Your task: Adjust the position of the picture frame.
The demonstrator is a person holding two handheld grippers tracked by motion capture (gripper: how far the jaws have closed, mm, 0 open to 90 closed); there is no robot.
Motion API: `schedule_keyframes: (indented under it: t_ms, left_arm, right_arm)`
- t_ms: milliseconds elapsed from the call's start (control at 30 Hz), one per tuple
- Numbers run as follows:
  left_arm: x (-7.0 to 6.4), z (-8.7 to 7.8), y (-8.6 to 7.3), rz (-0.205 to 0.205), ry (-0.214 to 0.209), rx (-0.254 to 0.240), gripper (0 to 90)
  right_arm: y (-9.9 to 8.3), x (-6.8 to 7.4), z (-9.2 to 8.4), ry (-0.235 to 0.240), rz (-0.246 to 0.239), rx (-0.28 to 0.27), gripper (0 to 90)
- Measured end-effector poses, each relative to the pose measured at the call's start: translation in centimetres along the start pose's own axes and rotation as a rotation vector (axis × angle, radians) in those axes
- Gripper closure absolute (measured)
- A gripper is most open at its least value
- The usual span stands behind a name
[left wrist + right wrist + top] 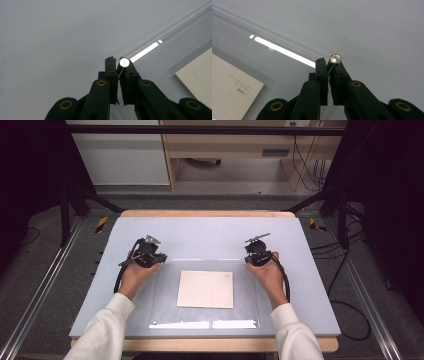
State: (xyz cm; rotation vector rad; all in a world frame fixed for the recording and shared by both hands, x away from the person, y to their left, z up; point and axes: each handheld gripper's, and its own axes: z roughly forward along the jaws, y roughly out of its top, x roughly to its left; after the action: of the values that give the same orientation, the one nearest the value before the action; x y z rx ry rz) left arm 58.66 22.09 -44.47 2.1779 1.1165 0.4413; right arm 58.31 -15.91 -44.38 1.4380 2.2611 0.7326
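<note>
A clear sheet point(200, 292) is laid flat on the grey table point(210, 232), with a beige card point(205, 289) seen at its middle. The left gripper point(150, 254) is clamped on the sheet's far left corner, and the right gripper point(257, 254) on the far right corner. A small round stud point(124, 62) is seen at each jaw tip, possibly a fastener.

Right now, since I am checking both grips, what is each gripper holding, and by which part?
Both hold the clear sheet: the left gripper pinches its far left corner, the right gripper its far right corner, each beside a round silver stud.
</note>
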Motion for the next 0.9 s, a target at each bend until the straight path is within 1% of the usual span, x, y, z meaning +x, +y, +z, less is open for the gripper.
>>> schedule_keyframes:
  t_ms: [167, 233, 300, 400, 433, 533, 600, 667, 700, 733, 767, 800, 833, 867, 900]
  left_arm:
    - [-0.1, 0.2, -0.2, -0.015, 0.007, -0.004, 84.4]
    - [-0.2, 0.3, -0.3, -0.018, 0.014, -0.007, 84.4]
    - [-0.2, 0.3, -0.4, -0.027, 0.018, -0.011, 84.5]
    - [-0.2, 0.5, -0.6, -0.029, 0.024, -0.011, 84.5]
    - [-0.3, 0.5, -0.7, -0.035, 0.025, -0.017, 84.5]
    - [-0.3, 0.5, -0.8, -0.040, 0.032, -0.026, 84.4]
    - [-0.5, 0.5, -0.8, -0.031, 0.048, -0.026, 84.2]
    - [-0.7, 0.5, -0.9, -0.024, 0.061, -0.035, 84.1]
    - [-0.7, 0.4, -1.0, -0.021, 0.066, -0.036, 83.5]
    - [-0.7, 0.4, -1.1, -0.031, 0.075, -0.053, 81.6]
    - [-0.7, 0.3, -1.2, -0.038, 0.080, -0.074, 77.7]
    - [-0.8, 0.1, -1.3, -0.050, 0.084, -0.100, 73.8]
    - [-0.8, 0.0, -1.3, -0.058, 0.087, -0.117, 70.3]
    - [-0.9, -0.2, -1.3, -0.059, 0.096, -0.141, 67.7]
    - [-1.1, -0.5, -1.3, -0.063, 0.104, -0.169, 63.8]
  right_arm:
    - [-0.3, -0.1, 0.3, 0.005, 0.012, -0.008, 85.6]
    - [-0.4, -0.1, 0.4, 0.007, 0.006, -0.016, 85.6]
    - [-0.6, -0.2, 0.5, 0.015, 0.007, -0.025, 85.5]
    - [-0.8, -0.2, 0.7, 0.014, 0.008, -0.036, 85.5]
    - [-0.9, -0.2, 0.7, 0.017, 0.009, -0.040, 85.5]
    - [-1.2, -0.2, 0.9, 0.016, -0.001, -0.057, 85.4]
    - [-1.4, -0.3, 0.8, 0.021, -0.006, -0.075, 84.8]
    - [-1.7, -0.4, 0.6, 0.025, -0.008, -0.108, 82.4]
    - [-1.9, -0.5, 0.4, 0.028, -0.006, -0.135, 79.9]
    - [-1.9, -0.5, 0.2, 0.031, -0.004, -0.144, 79.1]
    - [-2.0, -0.5, 0.0, 0.028, -0.016, -0.165, 77.7]
    - [-2.1, -0.5, -0.2, 0.030, -0.019, -0.183, 76.0]
    - [-2.1, -0.5, -0.4, 0.030, -0.023, -0.198, 74.1]
    - [-2.1, -0.4, -0.5, 0.028, -0.027, -0.205, 72.9]
    - [-2.1, -0.3, -0.7, 0.022, -0.041, -0.227, 71.3]
